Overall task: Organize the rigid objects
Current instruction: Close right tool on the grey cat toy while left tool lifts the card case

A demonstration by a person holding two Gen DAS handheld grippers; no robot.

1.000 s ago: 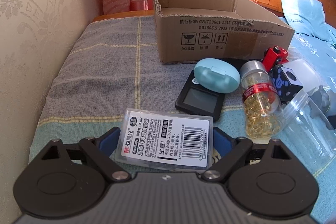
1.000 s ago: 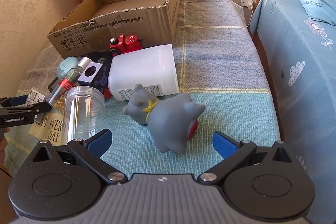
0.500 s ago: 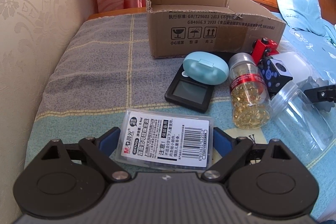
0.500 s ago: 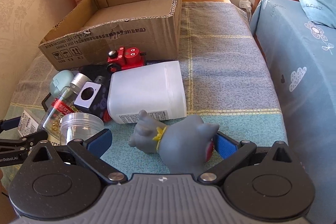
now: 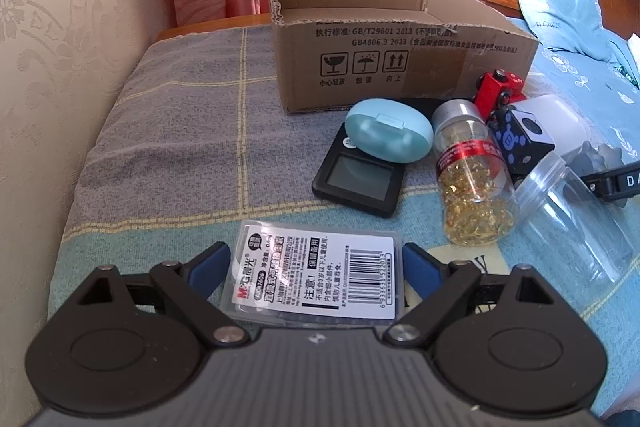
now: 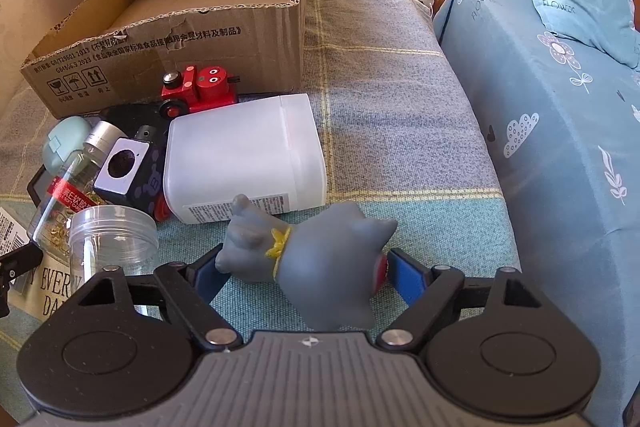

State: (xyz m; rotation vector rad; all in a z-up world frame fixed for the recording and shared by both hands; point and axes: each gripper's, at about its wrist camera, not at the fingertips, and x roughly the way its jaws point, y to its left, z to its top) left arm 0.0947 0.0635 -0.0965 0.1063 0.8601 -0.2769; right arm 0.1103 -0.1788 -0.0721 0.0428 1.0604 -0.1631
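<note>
In the left wrist view, the left gripper [image 5: 316, 263] sits at 6 o'clock, with its 2 blue pads pressed on the short sides of a flat clear plastic case [image 5: 314, 277] that carries a white barcode label. The jaws are rather wide because the case is wide. At about 1 o'clock of the case lie a black digital scale [image 5: 358, 179] with a light blue oval case [image 5: 388, 135] resting on its far end. Further to the right lies a bottle of golden capsules [image 5: 470, 179] on its side, then a clear jar [image 5: 576, 219]. The open cardboard box [image 5: 400, 67] stands at 12 o'clock on the checked blanket [image 5: 180, 147].

In the right wrist view, the clear jar [image 6: 114, 239] is at 9 o'clock. The red toy train [image 6: 198, 91] stands just in front of the box [image 6: 168, 39], at 11 o'clock. The white plastic container [image 6: 244, 155] lies on its side near the centre. The right gripper [image 6: 302, 271] has just been closing its jaws around the grey toy animal [image 6: 312, 263]; both blue pads touch its sides. The blue bed [image 6: 560, 115] is at 3 o'clock.
</note>
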